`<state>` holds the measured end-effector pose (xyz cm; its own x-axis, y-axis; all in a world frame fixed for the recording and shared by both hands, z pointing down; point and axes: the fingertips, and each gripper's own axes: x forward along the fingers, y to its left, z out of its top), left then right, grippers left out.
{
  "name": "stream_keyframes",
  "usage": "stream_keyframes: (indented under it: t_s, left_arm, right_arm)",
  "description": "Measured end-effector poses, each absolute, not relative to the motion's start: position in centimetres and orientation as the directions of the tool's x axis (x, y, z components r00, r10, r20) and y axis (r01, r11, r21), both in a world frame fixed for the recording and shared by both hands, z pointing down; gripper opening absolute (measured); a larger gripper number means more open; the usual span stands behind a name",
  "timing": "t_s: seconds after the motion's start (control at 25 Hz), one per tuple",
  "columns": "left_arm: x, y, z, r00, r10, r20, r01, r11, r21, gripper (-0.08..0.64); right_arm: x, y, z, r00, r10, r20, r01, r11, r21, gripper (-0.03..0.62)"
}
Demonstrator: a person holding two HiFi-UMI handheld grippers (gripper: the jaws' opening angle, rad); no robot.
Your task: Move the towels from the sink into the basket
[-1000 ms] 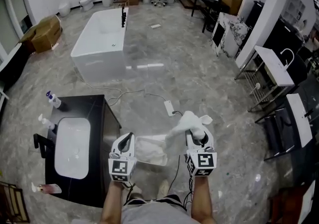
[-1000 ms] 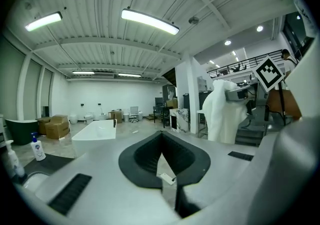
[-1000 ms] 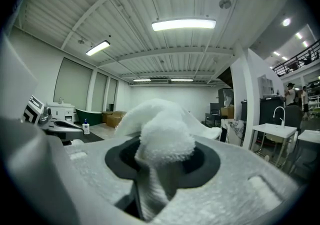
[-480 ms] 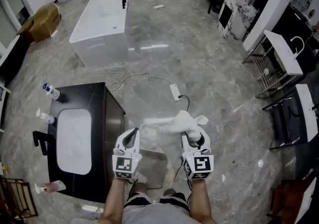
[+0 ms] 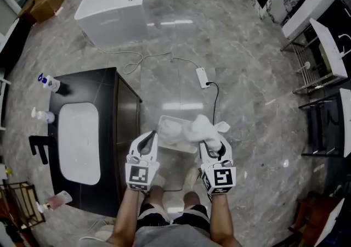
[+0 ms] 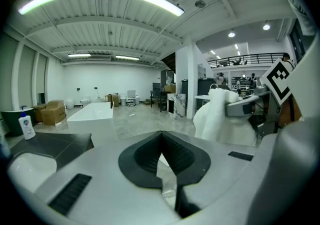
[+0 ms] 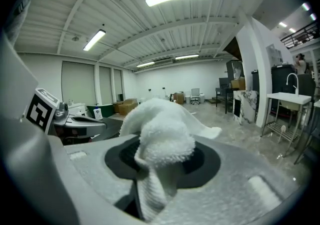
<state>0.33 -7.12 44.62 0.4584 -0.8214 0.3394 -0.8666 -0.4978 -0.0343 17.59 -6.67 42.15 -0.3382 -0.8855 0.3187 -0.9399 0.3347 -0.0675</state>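
The white freestanding bathtub fills the 11 o'clock part of the head view, well apart from everything else. At 9 o'clock stands the dark vanity with its white sink; I can make out no towel in the basin from here. Just right of the vanity, dead centre and directly ahead of the person's feet, a pale plastic basket sits on the marble floor with a folded towel already inside.

The task's thing, a second white terry towel, is bunched over the basket's 3 o'clock edge. The right gripper is clamped on it: its own view shows a thick fold pinched between the jaws, with the rest piled up over the tips and one corner flopping to 2 o'clock. The left gripper hovers at the basket's 8 o'clock corner with its jaws drawn together to a sliver and nothing in them.

The towel looks light, soft and limp, so it should sag and trail wherever it isn't supported. It isn't slippery or fragile. The present hold on a gathered fold near the middle seems sound; the loose corner could drape outside the rim on release.
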Motion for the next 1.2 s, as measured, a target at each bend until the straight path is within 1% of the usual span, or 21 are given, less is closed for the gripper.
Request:
stream_keyframes:
  t_s: [0.12, 0.24, 0.4, 0.52, 0.76, 0.88, 1.2]
  left_arm:
    - [0.0, -7.8, 46.7, 0.451, -0.822, 0.349, -0.872, -0.488, -0.023, 0.015]
    - [-0.6, -8.3, 49.1, 0.422, -0.829, 0.366, -0.897, -0.441, 0.035, 0.015]
    - [-2.1, -9.1, 53.3, 0.408, -0.832, 0.376, -0.901, -0.434, 0.016, 0.015]
    - [-3.2, -9.6, 56.4, 0.382, -0.835, 0.396, -0.916, -0.399, 0.041, 0.015]
    - [-4.4, -10.5, 64.7, 0.370, -0.829, 0.420, -0.920, -0.391, 0.037, 0.015]
    - [-4.6, -10.7, 69.1, 0.353, -0.820, 0.451, -0.931, -0.356, 0.082, 0.015]
    - [-5.3, -10.4, 80.6, 0.323, -0.798, 0.509, -0.945, -0.305, 0.122, 0.015]
  right_arm:
    - [16.8, -7.6, 44.7, -0.354, -0.873, 0.336, -0.934, 0.349, -0.078, 0.163]
    - [15.9, -8.7, 47.7, -0.371, -0.858, 0.354, -0.927, 0.367, -0.081, 0.163]
    - [14.4, -10.0, 51.9, -0.394, -0.837, 0.379, -0.916, 0.393, -0.085, 0.163]
    - [13.4, -10.7, 55.7, -0.410, -0.818, 0.404, -0.908, 0.408, -0.097, 0.164]
    - [12.7, -12.1, 65.6, -0.411, -0.792, 0.451, -0.906, 0.410, -0.105, 0.167]
    - [12.6, -12.4, 70.7, -0.405, -0.784, 0.471, -0.908, 0.403, -0.111, 0.167]
    - [13.3, -12.6, 85.9, -0.392, -0.732, 0.557, -0.907, 0.408, -0.102, 0.173]
